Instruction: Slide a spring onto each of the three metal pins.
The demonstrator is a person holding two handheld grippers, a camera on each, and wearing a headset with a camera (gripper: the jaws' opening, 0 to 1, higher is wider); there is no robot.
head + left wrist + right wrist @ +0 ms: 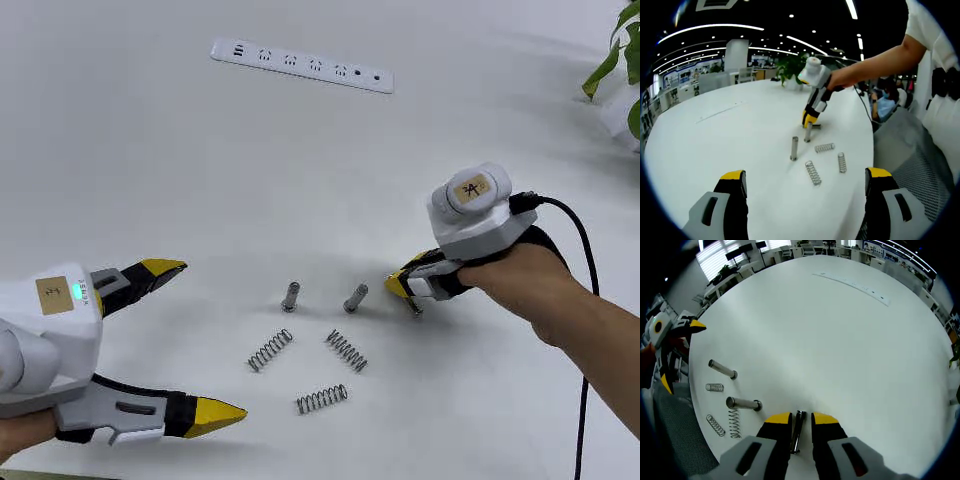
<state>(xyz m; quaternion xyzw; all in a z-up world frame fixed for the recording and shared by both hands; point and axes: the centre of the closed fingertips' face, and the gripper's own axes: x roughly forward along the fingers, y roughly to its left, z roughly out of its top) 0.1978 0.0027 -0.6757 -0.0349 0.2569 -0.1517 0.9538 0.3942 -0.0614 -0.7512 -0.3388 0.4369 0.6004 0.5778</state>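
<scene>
Two metal pins (290, 296) (355, 297) stand on the white table (200, 170). A third pin (414, 306) lies low at the tips of my right gripper (400, 285). In the right gripper view the jaws of my right gripper (801, 421) are shut on this pin (798, 432), which runs lengthwise between them. Three springs (270, 350) (346, 350) (322, 399) lie loose in front of the pins. My left gripper (192, 340) hovers wide open at the near left, holding nothing. Its view looks over the springs (812, 172) and the standing pins (794, 148).
A white power strip (300, 64) lies at the far side of the table. Green plant leaves (620, 60) hang at the far right. A black cable (585, 300) trails from the right gripper along the person's forearm.
</scene>
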